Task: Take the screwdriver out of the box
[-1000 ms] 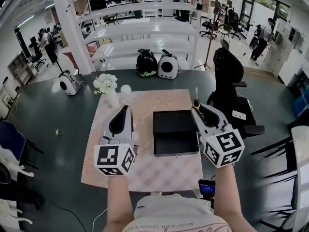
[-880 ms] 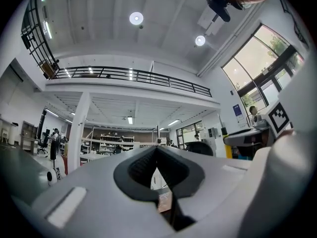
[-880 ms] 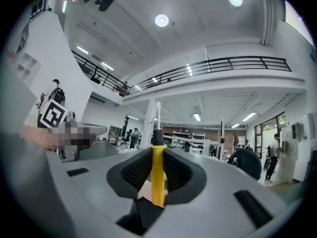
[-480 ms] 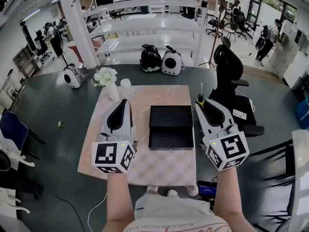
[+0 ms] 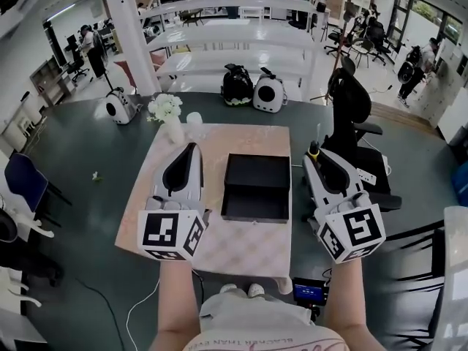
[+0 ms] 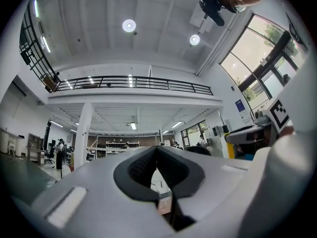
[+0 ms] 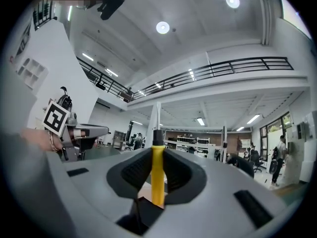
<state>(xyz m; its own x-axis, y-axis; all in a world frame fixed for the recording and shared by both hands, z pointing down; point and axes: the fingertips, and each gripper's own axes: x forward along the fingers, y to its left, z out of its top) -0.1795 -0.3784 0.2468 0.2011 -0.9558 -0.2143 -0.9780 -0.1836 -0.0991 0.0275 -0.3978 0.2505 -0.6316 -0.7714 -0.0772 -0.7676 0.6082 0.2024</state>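
The right gripper (image 5: pixel 315 161) is clamped on the screwdriver (image 5: pixel 314 151). In the right gripper view the yellow handle (image 7: pixel 157 175) stands upright between the two dark pads of this gripper (image 7: pixel 157 155), with its black collar and thin shaft rising above the jaw tips. In the head view the tool sits right of centre, outside the black box (image 5: pixel 256 185) and clear of its right wall. It is also past the right edge of the pale checked mat (image 5: pixel 234 248). A black office chair (image 5: pixel 347 104) stands close behind it at the upper right, so there is little room on that side.

The left gripper (image 5: pixel 189 151) lies left of the box, over the mat. In the left gripper view this gripper (image 6: pixel 157 152) has its jaw tips together with nothing between them. A band of bare mat separates it from the box's left wall.

The box sits in the middle of the mat, and its near half looks like an open, empty tray. Bare mat lies in front of it, toward the bottom of the frame.

Beyond the mat's far left corner stand a vase of white flowers (image 5: pixel 165 112) and a white cup (image 5: pixel 193 119). A black backpack (image 5: pixel 237 86) and a white backpack (image 5: pixel 269 92) sit at the far edge of the table (image 5: pixel 88 159). To the left of the mat the dark green tabletop is wide and bare.
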